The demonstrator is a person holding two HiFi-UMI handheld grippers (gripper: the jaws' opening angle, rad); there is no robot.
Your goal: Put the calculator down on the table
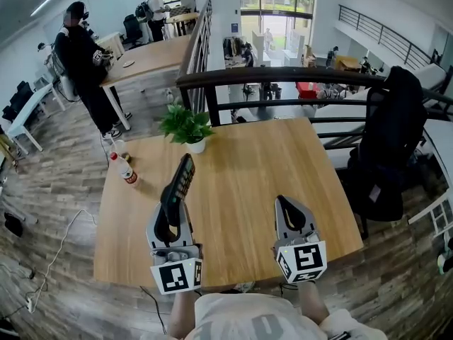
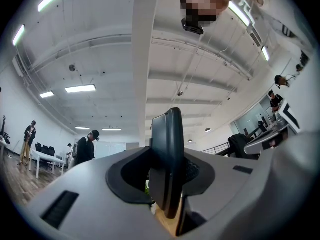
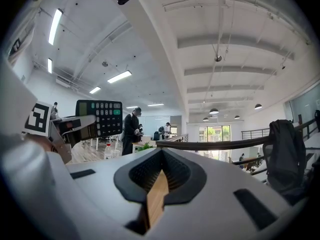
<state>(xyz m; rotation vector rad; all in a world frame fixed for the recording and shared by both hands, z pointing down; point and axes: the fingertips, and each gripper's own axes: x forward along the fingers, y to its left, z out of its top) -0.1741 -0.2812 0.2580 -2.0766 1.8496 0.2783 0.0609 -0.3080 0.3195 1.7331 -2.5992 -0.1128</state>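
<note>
The left hand-held gripper clamps the calculator by its lower end. It is carried on edge, tilted upward, above the bench and not resting on it. The right hand-held gripper hovers alongside with jaws together and empty, probably keeping clear.

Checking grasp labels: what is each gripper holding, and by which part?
Left gripper clamps the calculator by its near end, pads on both faces. Right gripper holds nothing.
</note>
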